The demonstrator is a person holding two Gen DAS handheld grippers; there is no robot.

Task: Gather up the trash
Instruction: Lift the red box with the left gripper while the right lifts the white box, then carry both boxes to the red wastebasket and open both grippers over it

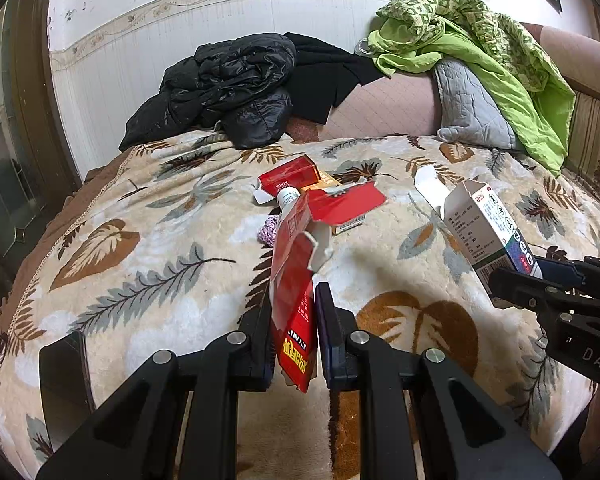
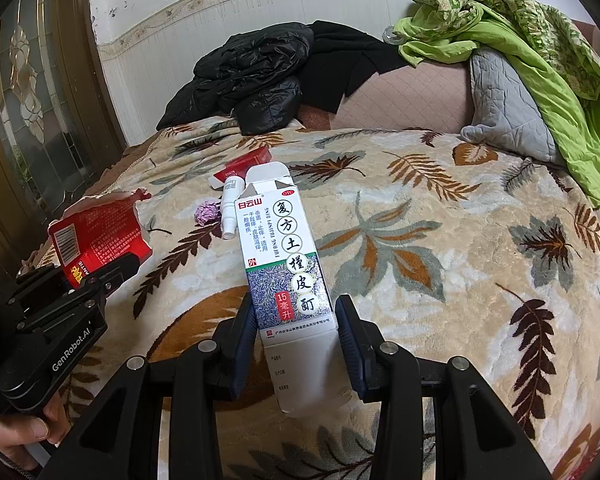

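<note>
My left gripper is shut on a torn, flattened red carton, which sticks up and forward above the bed. The same carton and the left gripper show at the left of the right wrist view. My right gripper is shut on a white medicine box with its top flap open; in the left wrist view this box and the right gripper sit at the right. On the blanket beyond lie a red cigarette box, a small white bottle and a crumpled purple scrap.
A leaf-patterned blanket covers the bed. At the back lie a black jacket, green clothing and a grey pillow. A dark phone rests near the left edge. A hand holds the left gripper.
</note>
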